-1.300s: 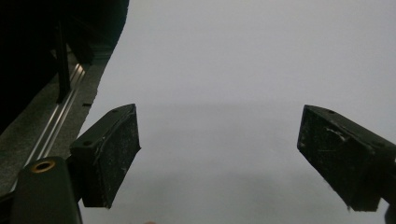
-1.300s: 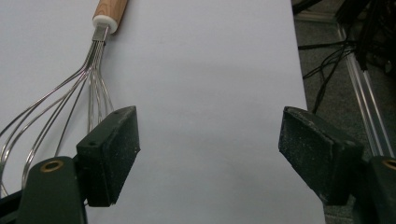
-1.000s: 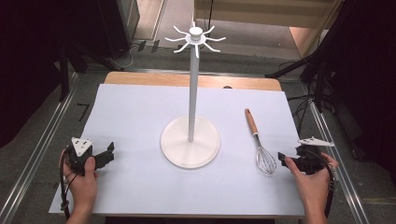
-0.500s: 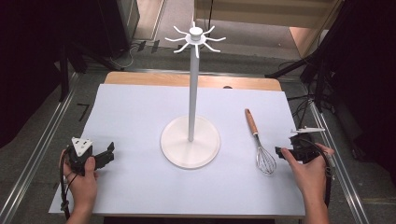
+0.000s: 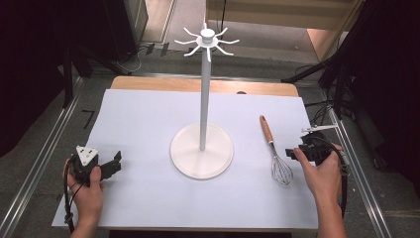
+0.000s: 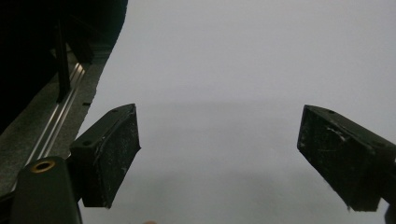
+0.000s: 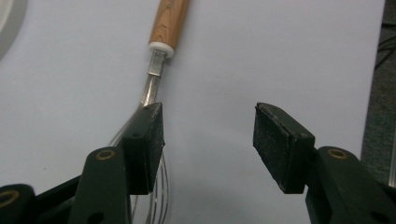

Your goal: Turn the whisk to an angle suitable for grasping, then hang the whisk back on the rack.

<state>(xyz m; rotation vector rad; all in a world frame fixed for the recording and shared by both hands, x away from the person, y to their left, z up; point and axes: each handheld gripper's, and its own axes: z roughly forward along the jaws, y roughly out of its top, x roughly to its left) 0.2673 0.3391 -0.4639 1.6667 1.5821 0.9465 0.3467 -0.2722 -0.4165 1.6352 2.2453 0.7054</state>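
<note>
A whisk [image 5: 273,148] with a wooden handle lies flat on the white sheet [image 5: 148,119], right of the white hook stand [image 5: 202,99], its wire head toward the front. My right gripper [image 5: 293,154] hovers just right of the wire head, pointing left. In the right gripper view the whisk [image 7: 159,56] runs past the left jaw's outer side. My right gripper [image 7: 208,126] has just been closing its jaws and still stands open, with bare sheet between them. My left gripper [image 5: 116,161] rests at the front left, and in its own view it [image 6: 219,149] is wide open over bare sheet.
The stand's round base [image 5: 201,151] sits mid-table, and its hooked crown [image 5: 207,42] rises high at the back. Metal rails [image 5: 44,148] run along both sides of the table. A wooden table edge [image 5: 198,85] shows behind the sheet.
My right hand has moved up the picture and slightly left, closer to the whisk. The left hand has stayed put.
</note>
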